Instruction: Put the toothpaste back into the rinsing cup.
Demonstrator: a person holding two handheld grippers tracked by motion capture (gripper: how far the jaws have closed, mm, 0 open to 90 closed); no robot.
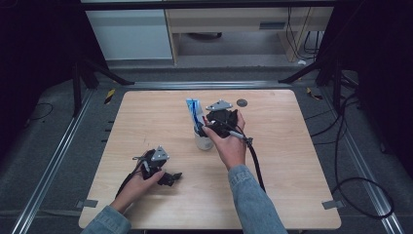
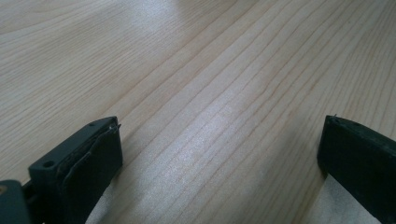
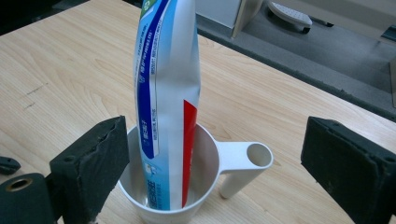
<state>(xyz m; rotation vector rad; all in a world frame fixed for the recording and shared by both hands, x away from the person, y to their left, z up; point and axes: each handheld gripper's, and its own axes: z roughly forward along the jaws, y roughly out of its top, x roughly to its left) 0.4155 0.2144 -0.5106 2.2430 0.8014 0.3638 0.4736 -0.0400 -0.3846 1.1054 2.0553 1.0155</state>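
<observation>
A blue, white and red toothpaste tube (image 3: 163,79) stands upright in a white cup (image 3: 205,158) with a side handle (image 3: 245,161), near the middle of the wooden table (image 1: 146,122). In the high view the tube (image 1: 194,111) rises out of the cup (image 1: 203,142). My right gripper (image 1: 208,127) hovers just right of the cup and points at it. In the right gripper view this gripper (image 3: 217,135) is open, its pads on either side of the cup and touching nothing. My left gripper (image 1: 171,178) rests low at the table's front left, and its jaws (image 2: 219,154) stand open over bare wood.
A small dark round disc (image 1: 241,102) lies on the table behind the right hand. The right gripper's cable (image 1: 255,165) trails along the forearm toward the front edge. Beyond the table stand black frame legs (image 1: 78,83) and white cabinets (image 1: 131,34).
</observation>
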